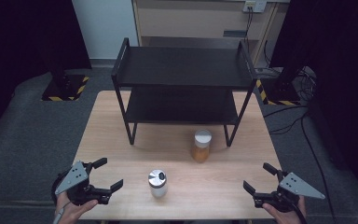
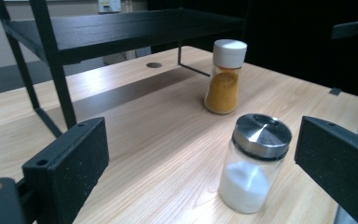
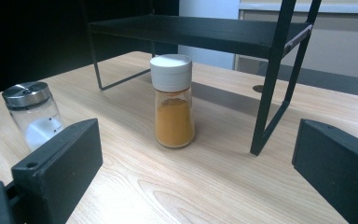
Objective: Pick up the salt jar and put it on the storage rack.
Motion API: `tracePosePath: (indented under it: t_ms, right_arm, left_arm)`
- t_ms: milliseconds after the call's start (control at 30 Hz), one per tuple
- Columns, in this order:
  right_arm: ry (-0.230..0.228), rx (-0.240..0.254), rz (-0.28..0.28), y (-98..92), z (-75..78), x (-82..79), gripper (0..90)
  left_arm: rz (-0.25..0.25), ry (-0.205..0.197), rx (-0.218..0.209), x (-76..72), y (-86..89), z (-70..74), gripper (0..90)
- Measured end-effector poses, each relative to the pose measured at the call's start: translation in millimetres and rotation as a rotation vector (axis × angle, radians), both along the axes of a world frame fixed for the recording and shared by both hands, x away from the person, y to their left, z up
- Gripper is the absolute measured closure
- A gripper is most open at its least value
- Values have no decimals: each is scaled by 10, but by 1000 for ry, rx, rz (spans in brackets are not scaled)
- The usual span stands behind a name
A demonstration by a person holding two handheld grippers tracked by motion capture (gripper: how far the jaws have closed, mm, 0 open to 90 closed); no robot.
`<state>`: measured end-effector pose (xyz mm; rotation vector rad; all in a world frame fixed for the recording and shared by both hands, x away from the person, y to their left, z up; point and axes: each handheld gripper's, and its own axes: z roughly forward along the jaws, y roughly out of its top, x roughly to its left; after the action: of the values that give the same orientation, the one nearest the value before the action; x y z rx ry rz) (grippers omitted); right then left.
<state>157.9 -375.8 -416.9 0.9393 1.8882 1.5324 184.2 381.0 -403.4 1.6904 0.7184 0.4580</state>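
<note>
Shelf rack (image 1: 182,70): black. Table (image 1: 121,140): light woodgrain. 2 jars: orange powder, white cap (image 1: 201,145); white powder, silver cap (image 1: 158,183).

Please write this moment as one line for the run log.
left gripper: open, empty | right gripper: open, empty | salt jar: upright, untouched | orange spice jar: upright near shelf

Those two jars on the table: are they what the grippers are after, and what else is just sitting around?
In the job, as it looks:
- metal-lidded jar of white powder, nearest the open left gripper
- white-capped jar of orange powder, in front of the open right gripper

Just there for now:
- black two-tier shelf, both tiers bare
- wooden table
</note>
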Motion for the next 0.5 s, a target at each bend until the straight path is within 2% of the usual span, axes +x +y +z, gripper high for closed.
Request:
tracePosePath:
  t_ms: [133, 233, 300, 500]
  right_arm:
    - [1, -2, 3, 1, -1, 7, 17]
    - [0, -2, 4, 0, -2, 6, 16]
    - [0, -1, 4, 0, -2, 6, 16]
    - [0, -2, 5, 4, -1, 5, 12]
  left_arm:
    - [-18, 12, -2, 48, 11, 39, 16]
    - [-50, 7, 31, 92, 3, 139, 16]
    - [-54, 7, 32, 98, 1, 157, 16]
    - [-115, 35, 89, 226, 12, 360, 14]
